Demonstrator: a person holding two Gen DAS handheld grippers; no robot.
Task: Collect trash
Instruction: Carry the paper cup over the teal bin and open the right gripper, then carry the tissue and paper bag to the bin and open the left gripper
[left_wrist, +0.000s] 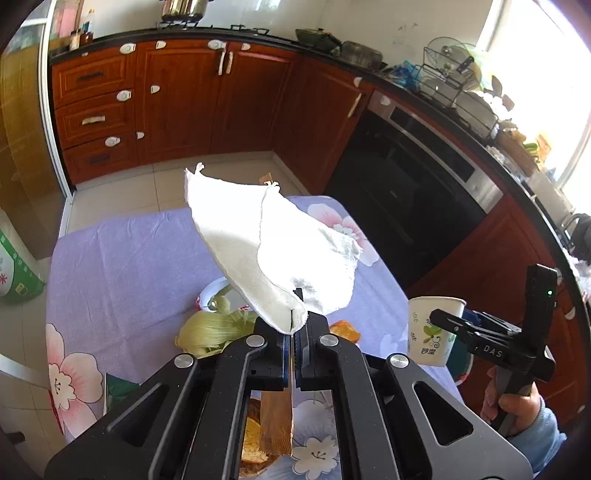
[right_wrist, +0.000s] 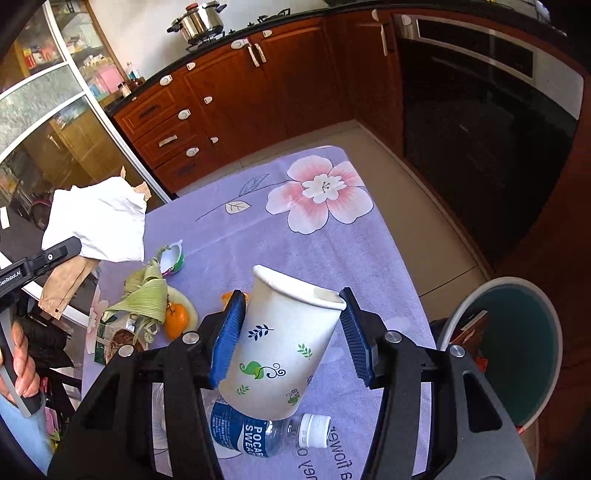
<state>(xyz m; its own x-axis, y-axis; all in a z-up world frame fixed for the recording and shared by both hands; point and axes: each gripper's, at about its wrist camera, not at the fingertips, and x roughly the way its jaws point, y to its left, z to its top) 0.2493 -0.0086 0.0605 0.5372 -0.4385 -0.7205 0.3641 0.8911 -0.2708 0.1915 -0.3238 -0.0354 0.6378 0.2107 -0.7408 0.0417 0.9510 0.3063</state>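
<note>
My left gripper (left_wrist: 295, 325) is shut on a white paper napkin (left_wrist: 251, 236), held up above the table. A brown paper bag (right_wrist: 62, 284) is caught in the same grip and hangs below the fingers. My right gripper (right_wrist: 291, 295) is shut on a white paper cup (right_wrist: 280, 343) with green leaf prints, its blue pads (right_wrist: 227, 332) pressing the sides. The cup is tilted and lifted off the purple floral tablecloth (right_wrist: 295, 229). In the left wrist view the cup (left_wrist: 428, 332) shows at the right.
On the cloth lie corn husks (right_wrist: 147, 295), orange peel (right_wrist: 177, 317), a small yoghurt pot (right_wrist: 173, 258) and a plastic bottle (right_wrist: 258, 432) under the cup. A white bin (right_wrist: 554, 332) with a green liner stands beside the table at the right. Wooden cabinets and an oven are beyond.
</note>
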